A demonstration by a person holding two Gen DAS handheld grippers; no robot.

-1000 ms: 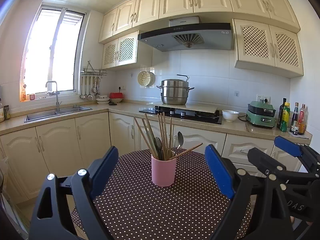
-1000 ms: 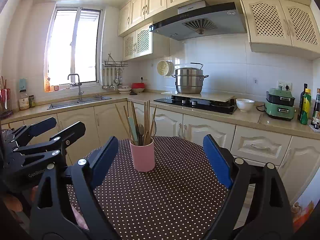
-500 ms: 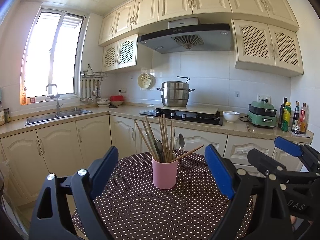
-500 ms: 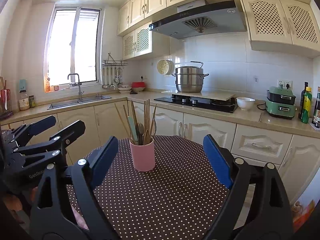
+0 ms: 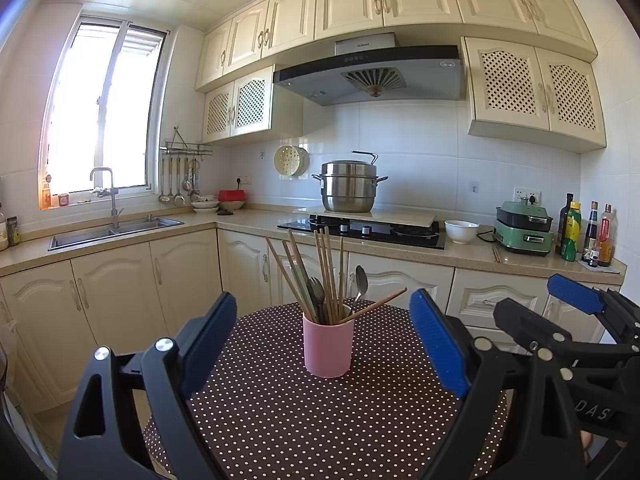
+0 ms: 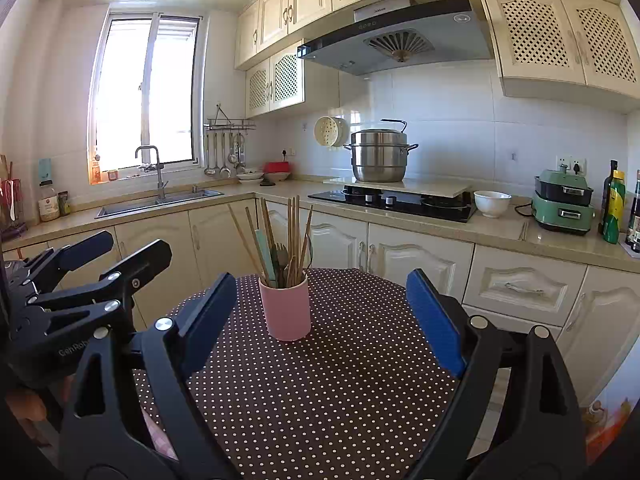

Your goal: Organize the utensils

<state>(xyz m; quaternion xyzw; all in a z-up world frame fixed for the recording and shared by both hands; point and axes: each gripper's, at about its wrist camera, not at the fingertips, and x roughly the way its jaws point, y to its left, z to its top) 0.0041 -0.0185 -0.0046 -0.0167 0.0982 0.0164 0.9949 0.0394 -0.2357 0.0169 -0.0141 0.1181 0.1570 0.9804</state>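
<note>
Left claw (image 5: 320,344) jaws wide apart, empty. Right claw (image 6: 316,312) same, holding nothing. Pink cup (image 5: 328,346) of chopsticks (image 5: 330,276), spoon (image 5: 361,280) and fork stands upright on the dotted desk (image 5: 320,420), ahead of both claws, untouched.

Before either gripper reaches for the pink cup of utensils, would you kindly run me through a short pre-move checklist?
1. Left gripper open, nothing between its fingers: ok.
2. Right gripper open and empty: ok.
3. Pink cup upright on the dotted tablecloth: ok.
4. Utensils reachable: chopsticks and a spoon stick out above the rim: ok.
5. One chopstick leans low to the right and could snag: not ok.
6. A tray or spot to sort utensils into: none shows on the table; cannot tell.
</note>
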